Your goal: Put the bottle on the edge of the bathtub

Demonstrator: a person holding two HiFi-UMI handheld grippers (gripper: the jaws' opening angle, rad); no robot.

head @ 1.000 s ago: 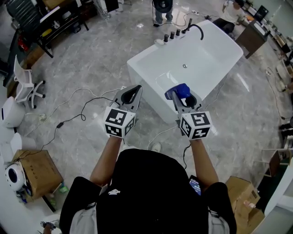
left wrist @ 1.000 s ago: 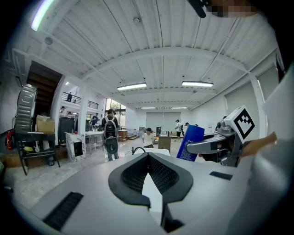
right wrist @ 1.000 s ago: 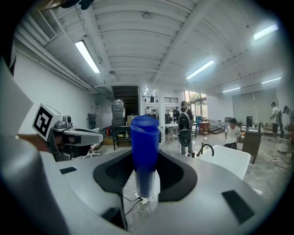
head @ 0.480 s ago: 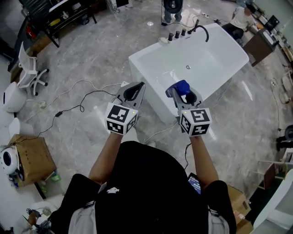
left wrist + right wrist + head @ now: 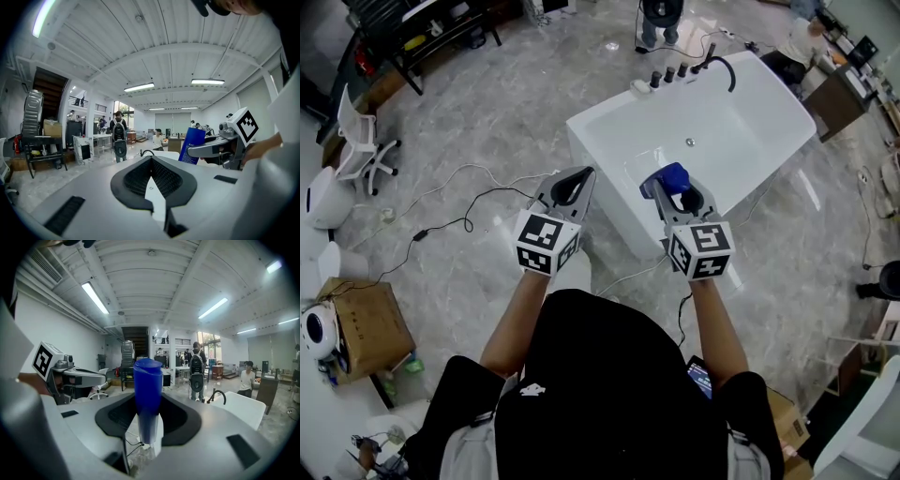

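The white bathtub (image 5: pixel 609 141) stands on the marble floor just ahead of me, with its near corner below my hands. My right gripper (image 5: pixel 673 192) is shut on an upright blue bottle (image 5: pixel 668 178), which hangs over the tub's near rim. In the right gripper view the blue bottle (image 5: pixel 147 394) stands between the jaws, with the tub (image 5: pixel 243 408) to the right. My left gripper (image 5: pixel 572 183) is shut and holds nothing, hovering left of the tub corner. The left gripper view shows the bottle (image 5: pixel 192 145) off to the right.
A black faucet (image 5: pixel 720 64) and knobs (image 5: pixel 667 73) sit at the tub's far end. Cables (image 5: pixel 469 220) trail over the floor at left. A white chair (image 5: pixel 361 141) and a cardboard box (image 5: pixel 366 328) are far left. A person (image 5: pixel 659 19) stands beyond the tub.
The view has shifted slightly, and the tub sits a little further right in it. Both grippers keep their pose, the right one still holding the bottle.
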